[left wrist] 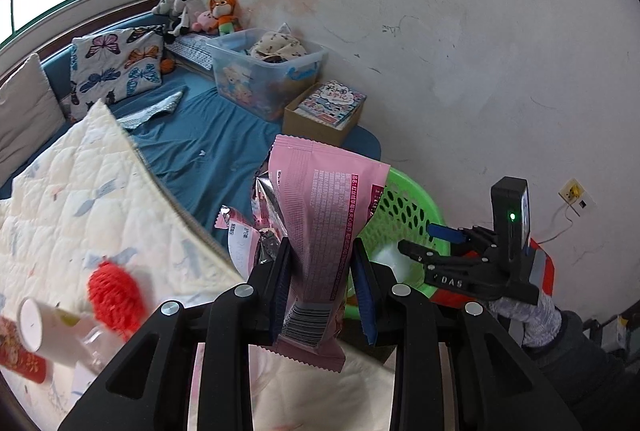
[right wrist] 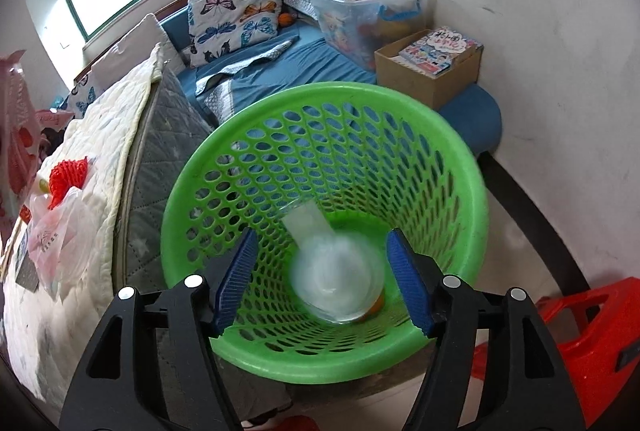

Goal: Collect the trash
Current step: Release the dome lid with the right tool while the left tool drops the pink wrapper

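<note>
My left gripper (left wrist: pixel 322 255) is shut on a pink snack wrapper (left wrist: pixel 320 199) that stands upright between its pads, over the bed's edge. More torn pink and silver wrappers (left wrist: pixel 244 231) hang just behind it. To its right is the green mesh basket (left wrist: pixel 404 207), with my right gripper (left wrist: pixel 424 239) above the rim. In the right wrist view the right gripper (right wrist: pixel 322 233) stands open over the basket (right wrist: pixel 472 183). A blurred clear plastic cup (right wrist: pixel 338 279) is inside the basket, below and between the pads, touching neither.
On the white quilt (left wrist: pixel 80 191) lie a red net (left wrist: pixel 114 287), a white paper cup (left wrist: pixel 36 327), a red packet (left wrist: pixel 20 359) and a thin plastic bag (right wrist: pixel 56 231). A red stool (right wrist: pixel 592 323) stands right of the basket. A cardboard box (right wrist: pixel 432 83) and clear bin (right wrist: pixel 360 11) sit behind.
</note>
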Available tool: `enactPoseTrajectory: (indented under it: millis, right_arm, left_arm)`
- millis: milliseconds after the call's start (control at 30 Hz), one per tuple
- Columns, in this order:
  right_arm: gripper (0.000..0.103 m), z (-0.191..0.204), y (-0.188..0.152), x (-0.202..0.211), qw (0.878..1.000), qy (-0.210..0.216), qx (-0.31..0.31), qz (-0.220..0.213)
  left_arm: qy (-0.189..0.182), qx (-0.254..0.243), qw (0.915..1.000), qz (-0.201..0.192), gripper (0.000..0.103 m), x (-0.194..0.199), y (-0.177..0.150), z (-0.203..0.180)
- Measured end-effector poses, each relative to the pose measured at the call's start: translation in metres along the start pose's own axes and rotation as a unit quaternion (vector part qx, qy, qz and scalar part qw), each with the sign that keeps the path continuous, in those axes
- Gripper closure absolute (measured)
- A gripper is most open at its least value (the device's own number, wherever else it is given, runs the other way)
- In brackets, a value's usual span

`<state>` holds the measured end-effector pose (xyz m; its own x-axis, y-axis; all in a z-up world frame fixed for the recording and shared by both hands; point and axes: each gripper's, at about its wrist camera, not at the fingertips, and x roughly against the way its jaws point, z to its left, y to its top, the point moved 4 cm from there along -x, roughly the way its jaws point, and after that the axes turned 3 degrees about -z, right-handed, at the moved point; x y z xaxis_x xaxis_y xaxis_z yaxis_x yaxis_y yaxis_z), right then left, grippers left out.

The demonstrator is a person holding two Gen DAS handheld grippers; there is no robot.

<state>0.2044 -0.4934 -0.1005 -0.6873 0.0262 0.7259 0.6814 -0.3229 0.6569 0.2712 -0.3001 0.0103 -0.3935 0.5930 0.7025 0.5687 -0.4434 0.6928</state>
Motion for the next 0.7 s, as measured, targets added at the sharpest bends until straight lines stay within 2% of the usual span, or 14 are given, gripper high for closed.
enactPoseTrajectory:
  millis: [400,700]
  right_arm:
    - [0.036,-0.009,-0.005,0.035,1.000,0.002,0.011,-0.026]
    - [0.035,-0.016,-0.017,0.062,0.999,0.006,0.004,-0.041]
  left_arm:
    - [-0.026,-0.005,0.9992,0.028,0.073,-0.052,0.011,-0.039]
    - [-0.033,-0.005,0.9981,0.052,0.065,-0.088,0.008,-0.057]
